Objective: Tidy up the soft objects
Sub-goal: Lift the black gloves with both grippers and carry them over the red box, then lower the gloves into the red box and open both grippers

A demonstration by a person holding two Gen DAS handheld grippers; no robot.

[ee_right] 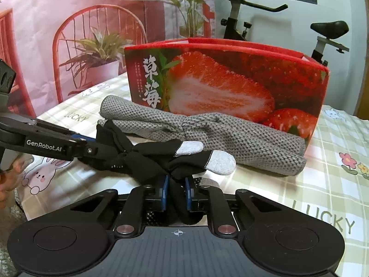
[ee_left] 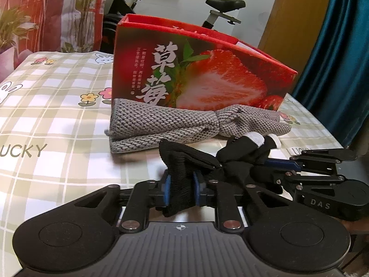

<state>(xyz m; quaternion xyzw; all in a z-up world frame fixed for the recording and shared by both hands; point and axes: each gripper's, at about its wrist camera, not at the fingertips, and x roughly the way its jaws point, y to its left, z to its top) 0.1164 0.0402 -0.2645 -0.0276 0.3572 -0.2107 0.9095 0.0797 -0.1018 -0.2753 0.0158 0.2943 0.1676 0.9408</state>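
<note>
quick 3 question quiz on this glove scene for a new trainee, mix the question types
1. True or false: both grippers are shut on the black glove.
2. Multiple choice: the grey knit cloth lies (a) inside the strawberry box, (b) on the table in front of the box, (c) in the right gripper.
3. Fill in: the glove's two pale fingertips lie nearer the ____ gripper.

Key
1. True: the left gripper pinches the cuff end, the right one the finger end.
2. b
3. right
</note>
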